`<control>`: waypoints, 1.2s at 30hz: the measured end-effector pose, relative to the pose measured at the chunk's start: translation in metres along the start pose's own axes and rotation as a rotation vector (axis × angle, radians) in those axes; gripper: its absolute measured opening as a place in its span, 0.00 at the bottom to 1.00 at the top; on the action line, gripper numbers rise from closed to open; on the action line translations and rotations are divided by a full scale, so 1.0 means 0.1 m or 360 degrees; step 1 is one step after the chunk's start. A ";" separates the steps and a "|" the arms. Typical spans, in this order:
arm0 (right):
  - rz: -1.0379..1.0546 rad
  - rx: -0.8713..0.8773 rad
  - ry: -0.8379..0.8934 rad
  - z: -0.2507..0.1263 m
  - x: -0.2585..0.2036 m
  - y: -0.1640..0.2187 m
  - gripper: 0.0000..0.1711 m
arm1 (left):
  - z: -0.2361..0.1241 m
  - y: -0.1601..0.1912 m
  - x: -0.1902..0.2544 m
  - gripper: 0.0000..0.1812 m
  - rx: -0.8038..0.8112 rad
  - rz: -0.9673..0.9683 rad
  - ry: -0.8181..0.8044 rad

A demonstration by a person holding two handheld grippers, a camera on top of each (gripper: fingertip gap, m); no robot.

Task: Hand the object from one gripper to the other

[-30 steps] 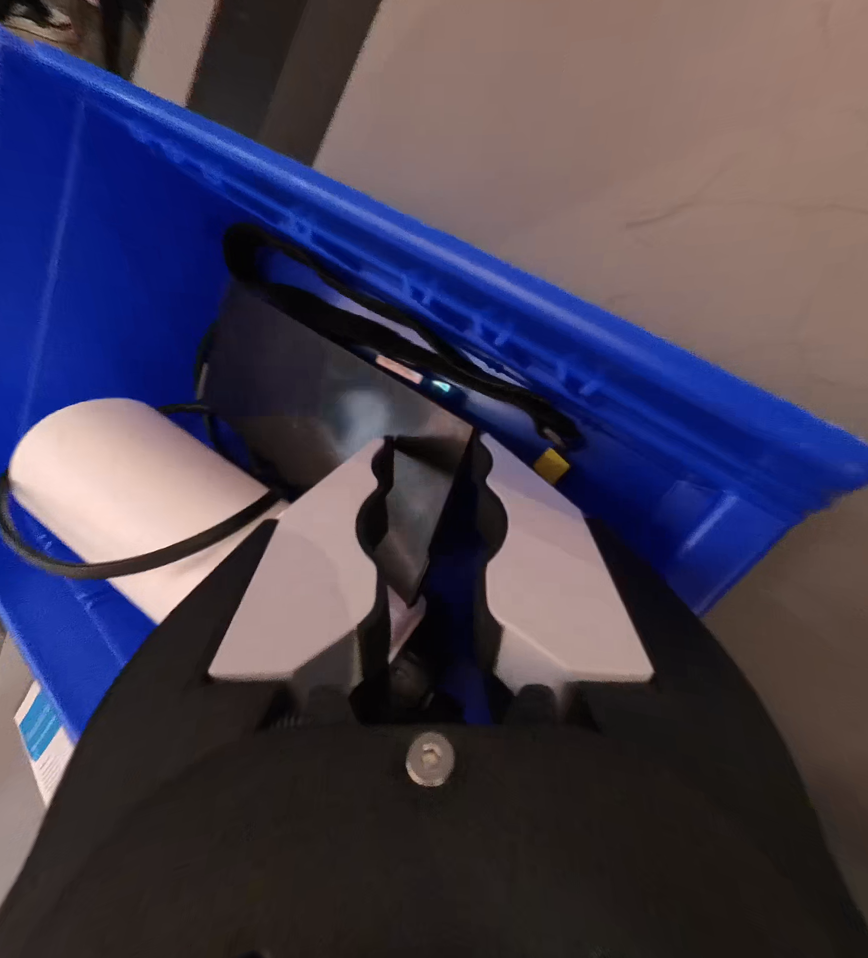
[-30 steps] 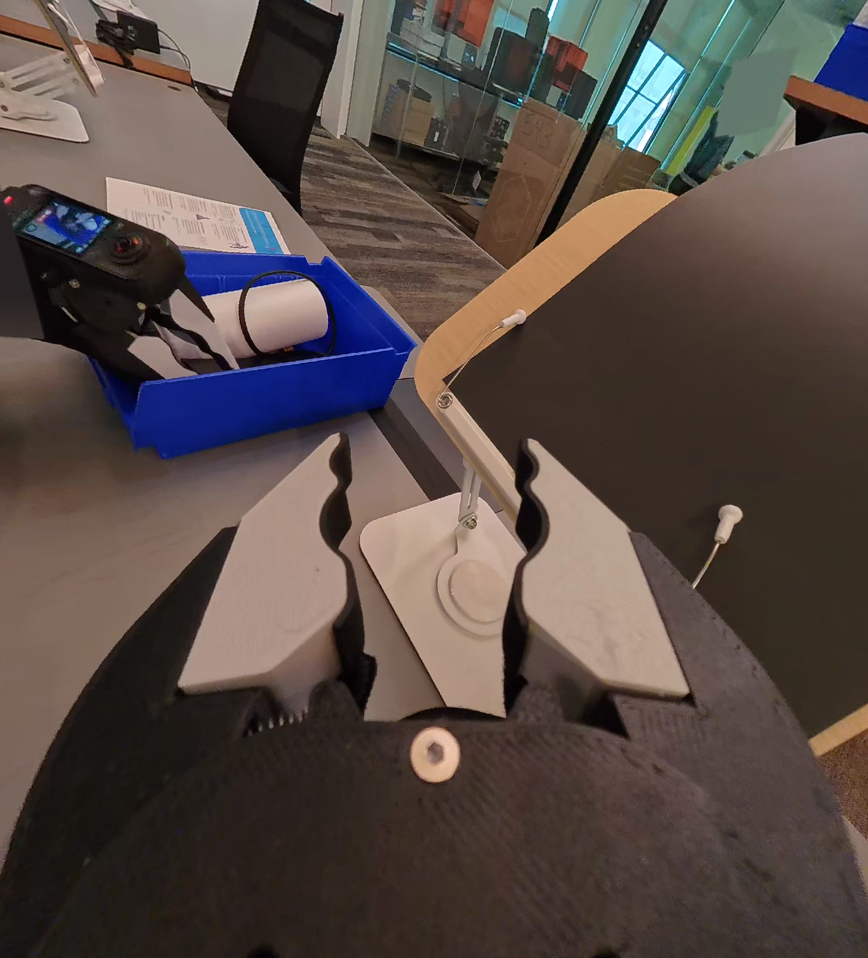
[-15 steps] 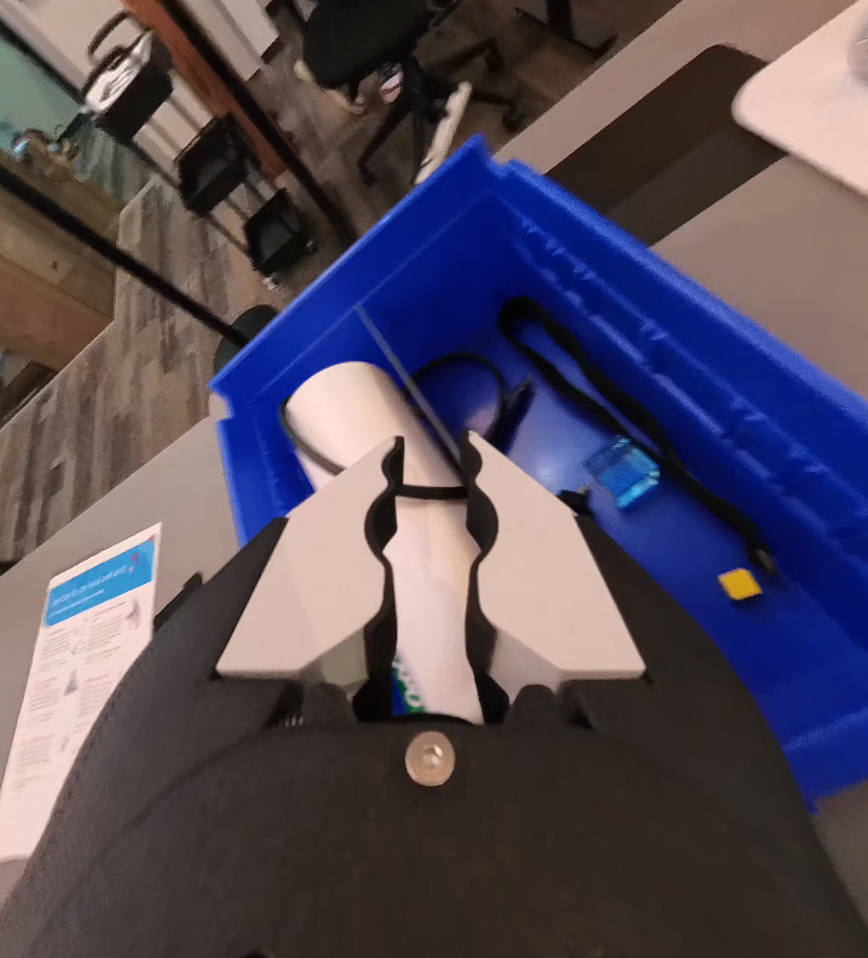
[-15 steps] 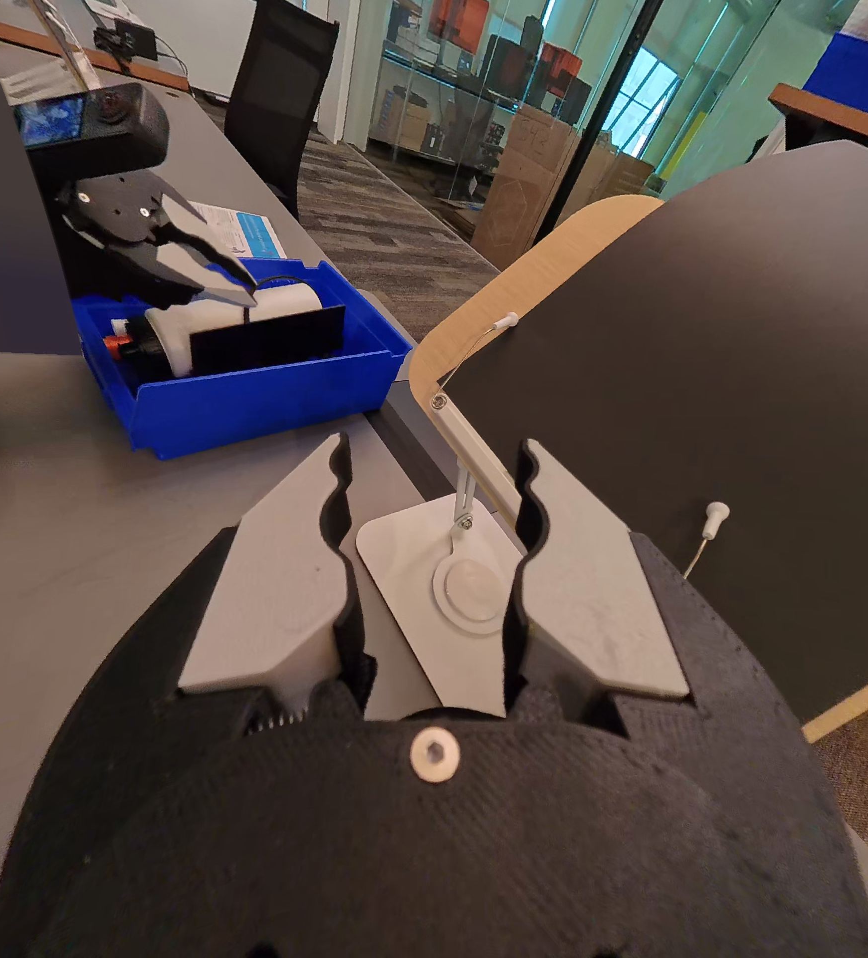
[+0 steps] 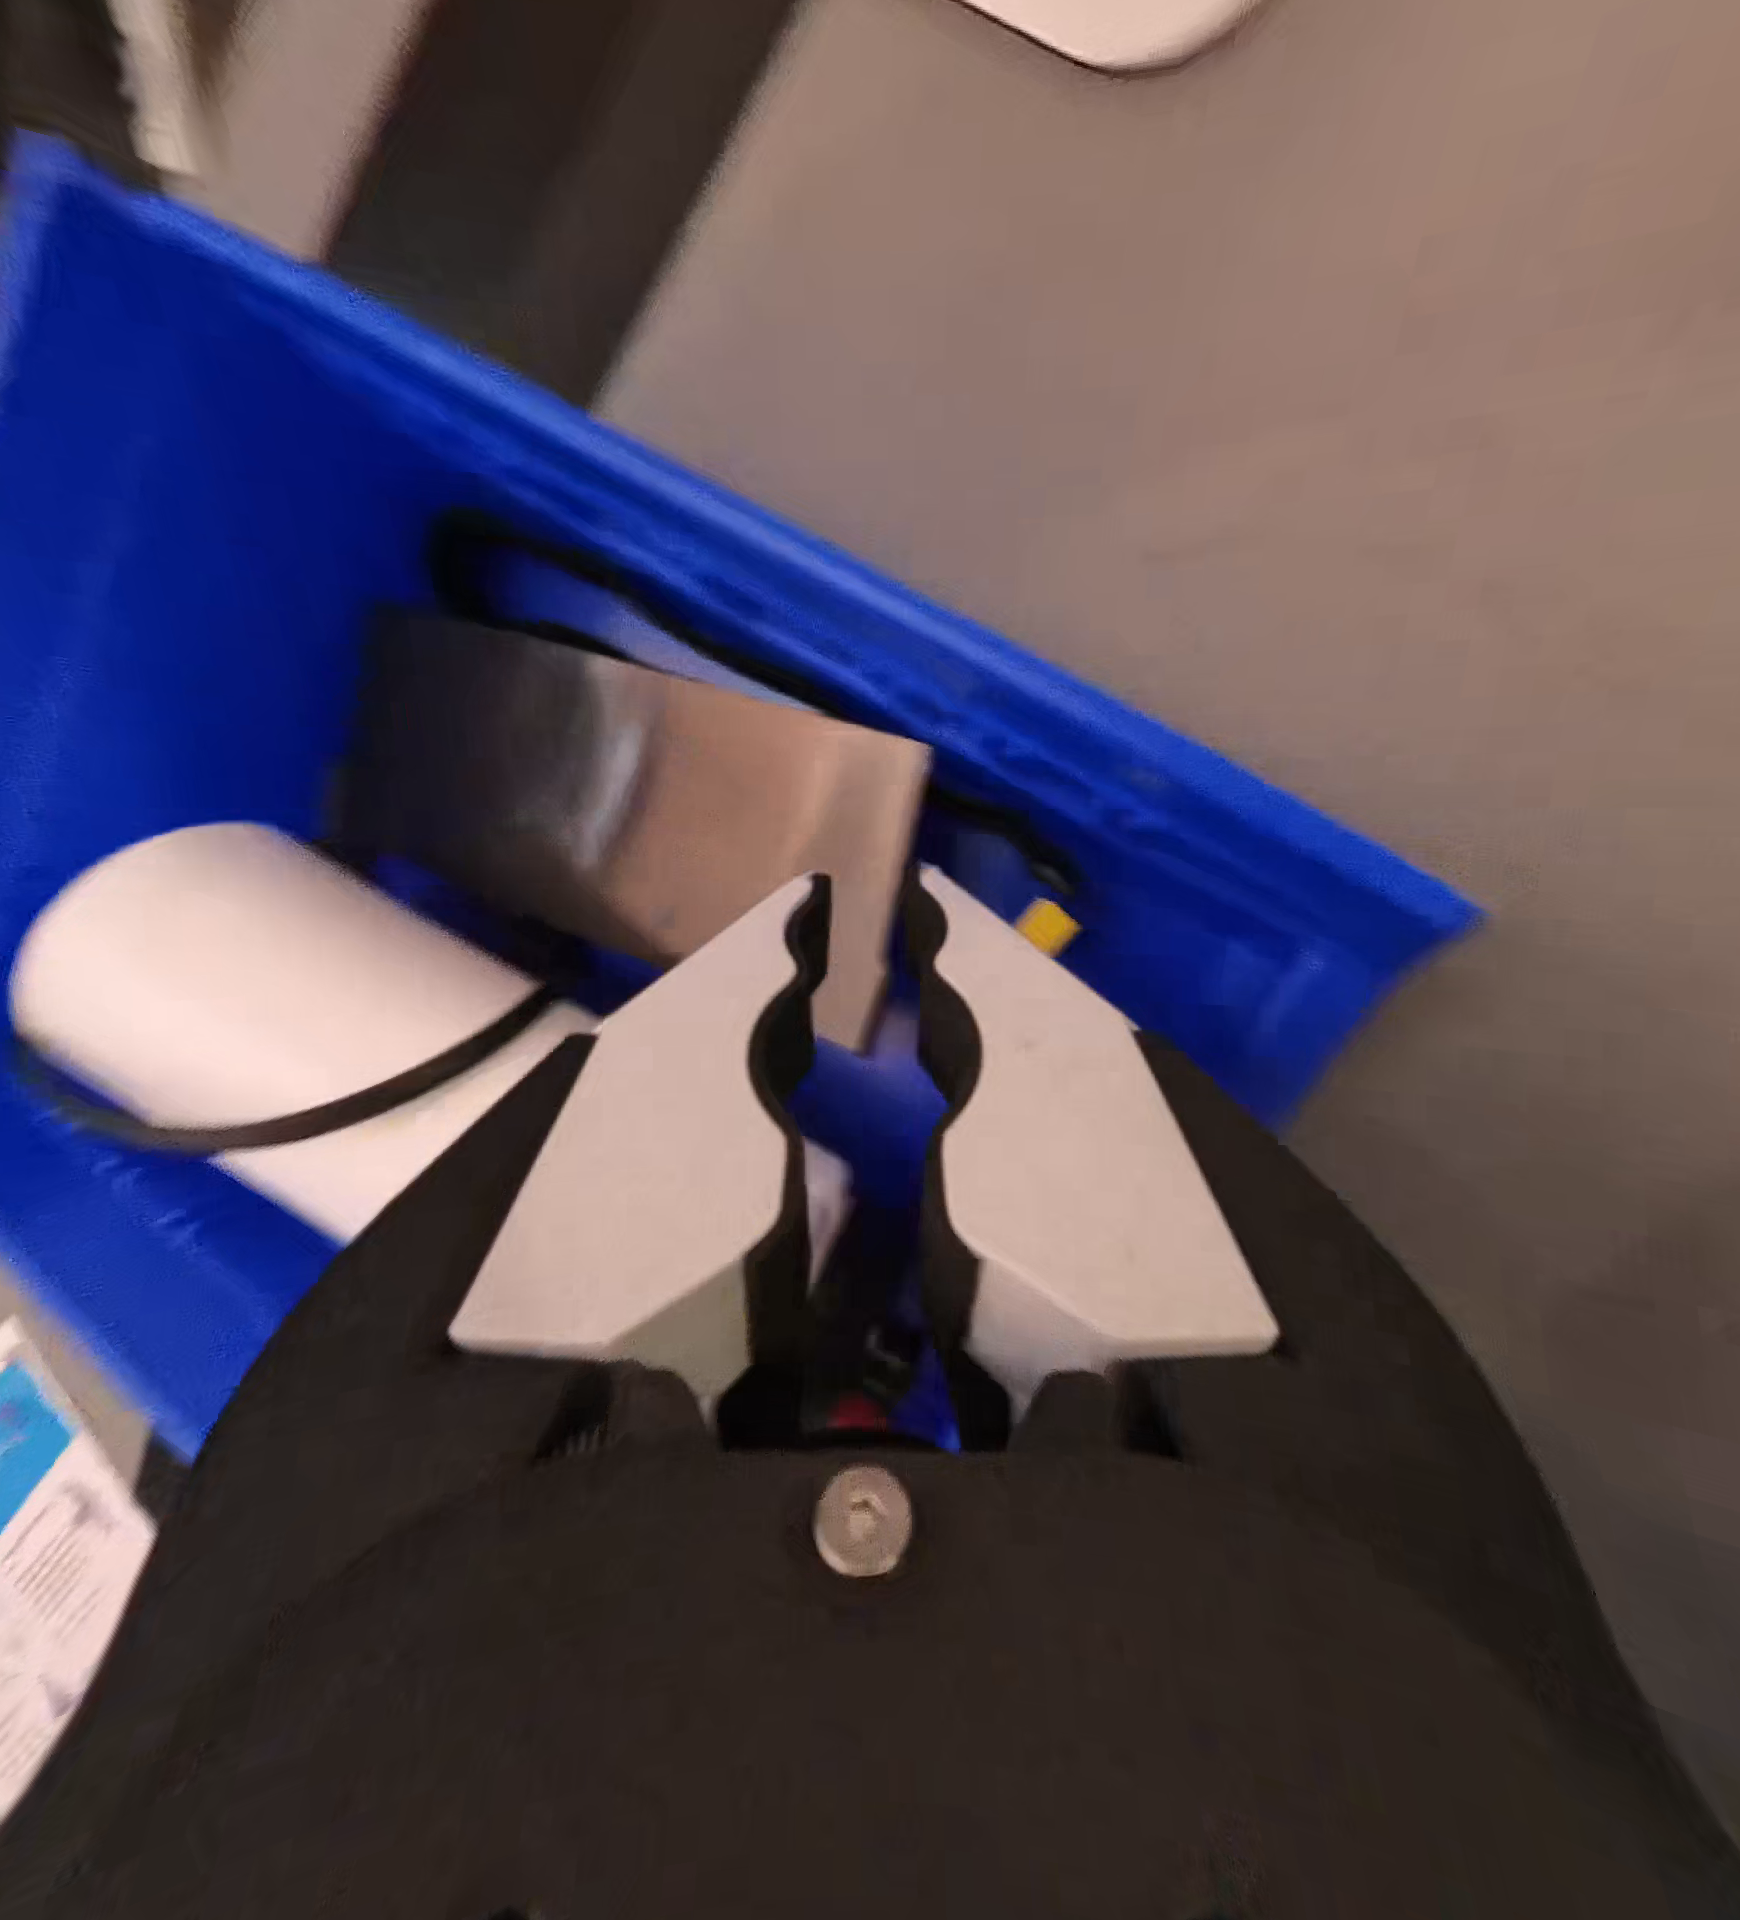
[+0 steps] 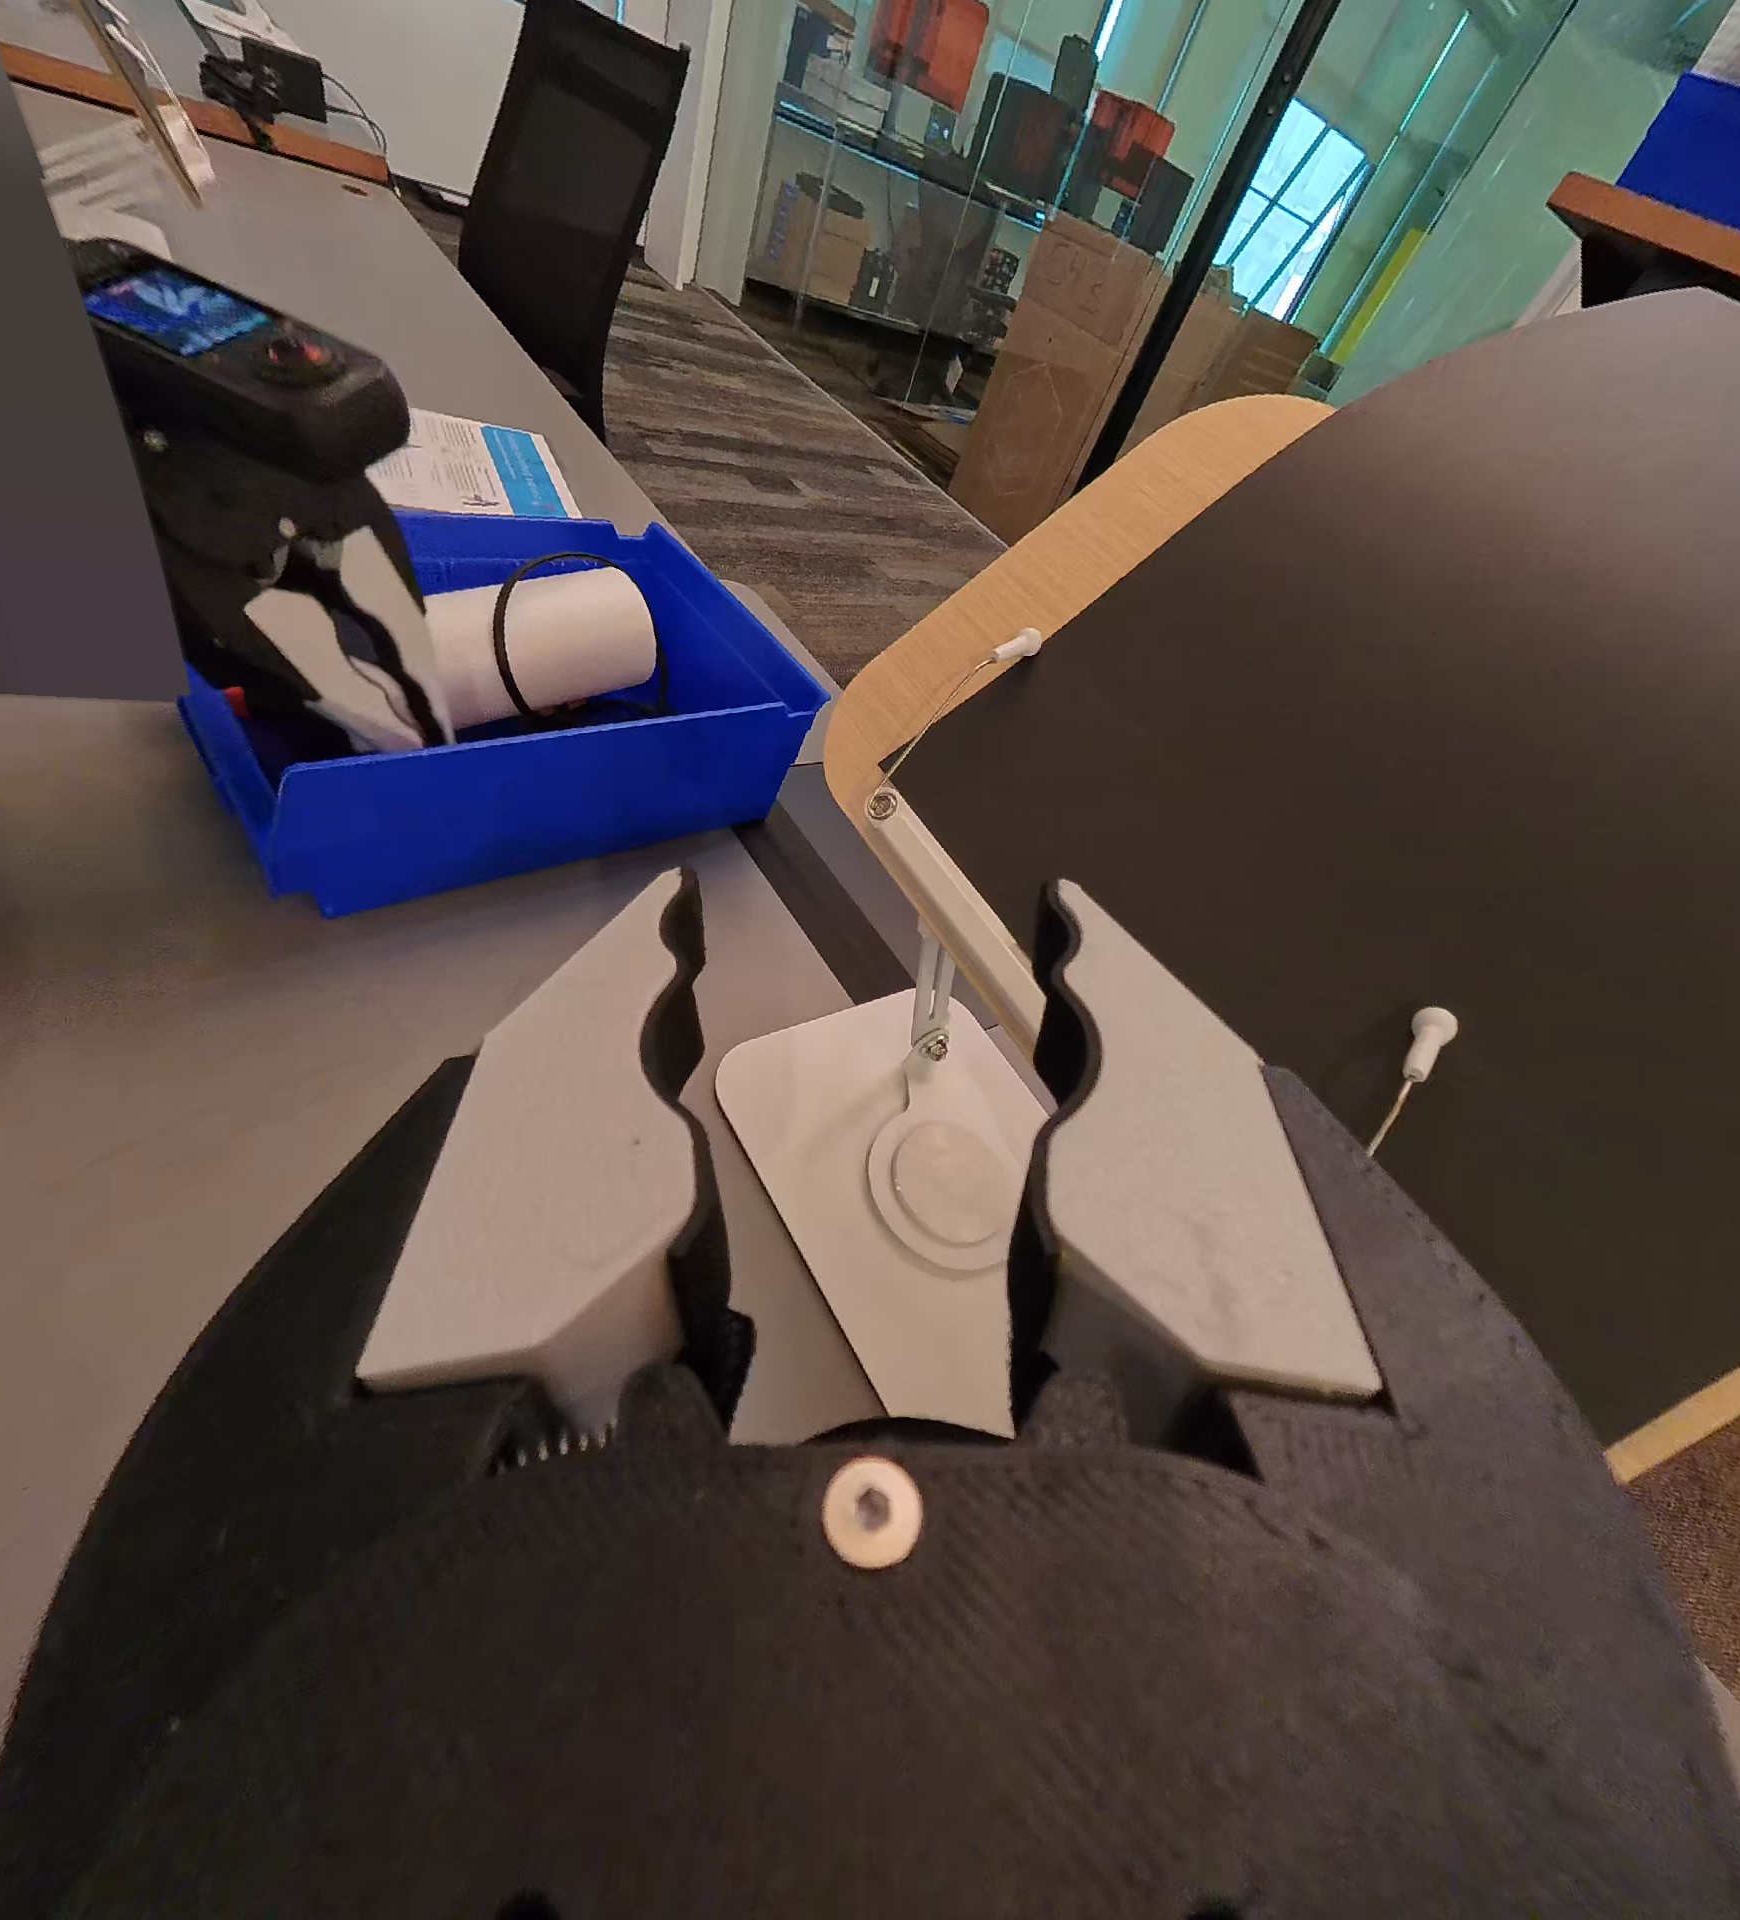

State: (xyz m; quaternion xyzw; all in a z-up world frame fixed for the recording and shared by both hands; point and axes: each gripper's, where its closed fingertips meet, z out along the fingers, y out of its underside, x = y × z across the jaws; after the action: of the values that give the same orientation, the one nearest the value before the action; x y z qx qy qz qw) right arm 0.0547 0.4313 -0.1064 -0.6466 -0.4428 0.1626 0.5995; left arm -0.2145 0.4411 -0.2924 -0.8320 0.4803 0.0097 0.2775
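Blue plastic walls of the bin [image 5: 222, 499] filled most of your left wrist view, and your left gripper [image 5: 866, 894] pointed down into it. Its 2 jaws stood only a narrow gap apart, with the lower corner of a dark flat panel [image 5: 637, 790] sitting between the tips; the view was blurred, so I cannot tell whether the pads actually pinched that panel or merely flanked it. To the left of the jaws lay a white cylinder [image 5: 253, 987] with a thin black cord [image 5: 346, 1112] looped around it. Ahead of the jaws, a second black cord ran along the far wall of the bin, and a small yellow piece [image 5: 1048, 920] sat just right of the right fingertip. A printed sheet [image 5: 4, 1558] lay on the grey desk [image 5: 1261, 468], outside the bin, behind and left of the jaws.

Your right gripper [image 6: 871, 935] was held well apart from the bin [image 6: 533, 800], which appeared ahead and to the left of its jaws. Those 2 jaws were spread wide with nothing between them; through the gap showed the white base plate [image 6: 824, 1195] of a stand that carried a dark board [image 6: 1417, 779]. From that side, your left gripper [image 6: 398, 675] dipped into the bin beside the white cylinder [image 6: 554, 644].
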 end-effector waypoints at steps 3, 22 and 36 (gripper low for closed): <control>0.0013 0.0010 -0.0009 -0.01 0.00 -0.01 0.36 | 0.07 0.20 0.26 0.02 -0.0199 0.0034 0.0151; 0.0018 0.0010 -0.0025 -0.01 0.00 0.00 0.37 | 0.24 0.20 -0.28 0.15 -0.0071 -0.0133 -0.0521; 0.0022 0.0000 -0.0026 -0.02 0.01 0.03 0.37 | 0.38 0.14 -0.46 0.33 -0.0047 0.0001 -0.0357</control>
State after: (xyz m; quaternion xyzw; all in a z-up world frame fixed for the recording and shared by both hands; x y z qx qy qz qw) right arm 0.0577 0.4315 -0.1085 -0.6481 -0.4434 0.1721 0.5948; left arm -0.2413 0.4900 -0.3180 -0.8295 0.4463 0.1100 0.3171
